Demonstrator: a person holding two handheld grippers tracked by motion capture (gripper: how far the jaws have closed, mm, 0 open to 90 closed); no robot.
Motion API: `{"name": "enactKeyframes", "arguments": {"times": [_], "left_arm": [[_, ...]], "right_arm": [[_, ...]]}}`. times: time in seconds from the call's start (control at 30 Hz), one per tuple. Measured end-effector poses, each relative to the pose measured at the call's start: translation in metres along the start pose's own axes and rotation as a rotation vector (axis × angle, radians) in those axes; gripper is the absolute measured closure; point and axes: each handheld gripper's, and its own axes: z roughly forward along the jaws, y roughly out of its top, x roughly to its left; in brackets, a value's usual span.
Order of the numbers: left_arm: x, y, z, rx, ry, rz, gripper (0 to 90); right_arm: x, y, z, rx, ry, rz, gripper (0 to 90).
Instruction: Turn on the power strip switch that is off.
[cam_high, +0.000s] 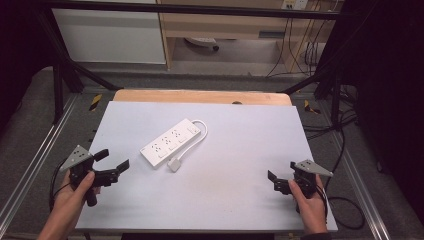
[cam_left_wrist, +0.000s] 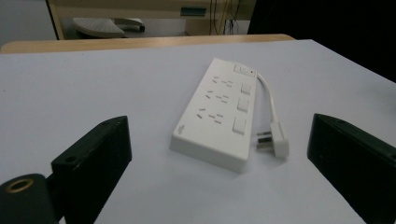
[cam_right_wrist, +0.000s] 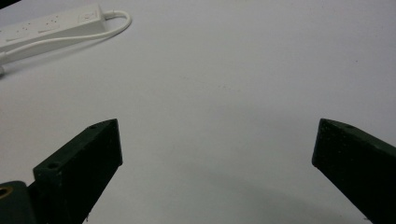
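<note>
The left gripper (cam_high: 111, 161) and right gripper (cam_high: 274, 180) gape wide, holding nothing; a white plastic power strip (cam_high: 170, 141) lies on the table (cam_high: 240, 150) at the left gripper's two o'clock.

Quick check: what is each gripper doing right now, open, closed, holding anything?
Left gripper: open, holding nothing, facing the power strip.
Right gripper: open, holding nothing, over the bare table.

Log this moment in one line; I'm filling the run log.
left gripper: open, empty | right gripper: open, empty | white plastic power strip: untouched on white table
</note>
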Motion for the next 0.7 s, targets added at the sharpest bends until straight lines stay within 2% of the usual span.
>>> {"name": "enactKeyframes", "arguments": {"times": [0.1,0.27,0.6,0.67,0.7], "left_arm": [[-0.001,-0.011,-0.003,0.018,-0.001,-0.007,6.5],[-0.006,-0.024,-0.003,0.046,-0.011,0.009,6.5],[-0.016,-0.041,-0.004,0.106,-0.026,0.036,6.6],[-0.019,-0.042,-0.005,0.108,-0.026,0.026,6.8],[-0.020,-0.043,-0.004,0.113,-0.026,0.034,7.1]], "right_arm": [[-0.001,0.000,0.000,0.000,-0.004,0.003,2.1],[-0.001,0.000,0.000,0.001,-0.005,0.003,2.1],[-0.002,-0.002,0.002,0.019,-0.013,0.007,2.1],[-0.002,-0.003,0.005,0.037,-0.016,0.006,2.1],[-0.002,-0.004,0.006,0.050,-0.017,0.002,2.1]]}}
